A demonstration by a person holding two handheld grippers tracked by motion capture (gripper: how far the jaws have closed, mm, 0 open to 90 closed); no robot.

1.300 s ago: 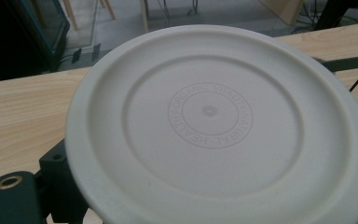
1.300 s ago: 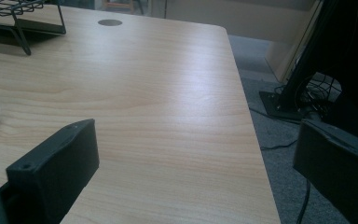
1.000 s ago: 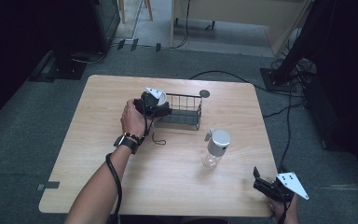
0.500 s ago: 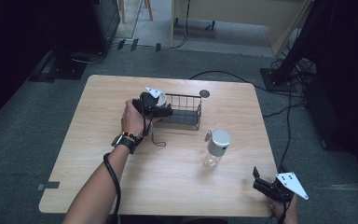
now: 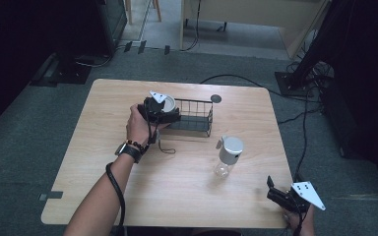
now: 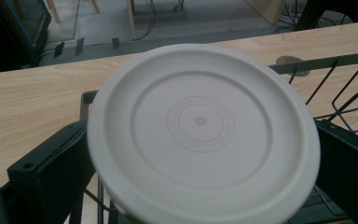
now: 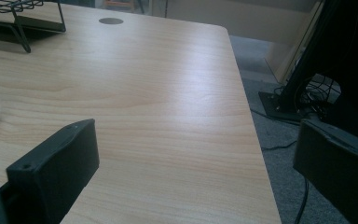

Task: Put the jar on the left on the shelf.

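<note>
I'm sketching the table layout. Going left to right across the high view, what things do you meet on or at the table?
Left hand-held gripper holding a white lid → black wire basket → clear jar with a silver cap → right hand-held gripper at the table's near right corner.

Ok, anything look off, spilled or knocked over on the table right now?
Nothing stands out. The clear jar stands upright with its silver lid on, the wire basket sits level, and the left gripper holds a white lid squarely at the basket's end. No spills.
</note>
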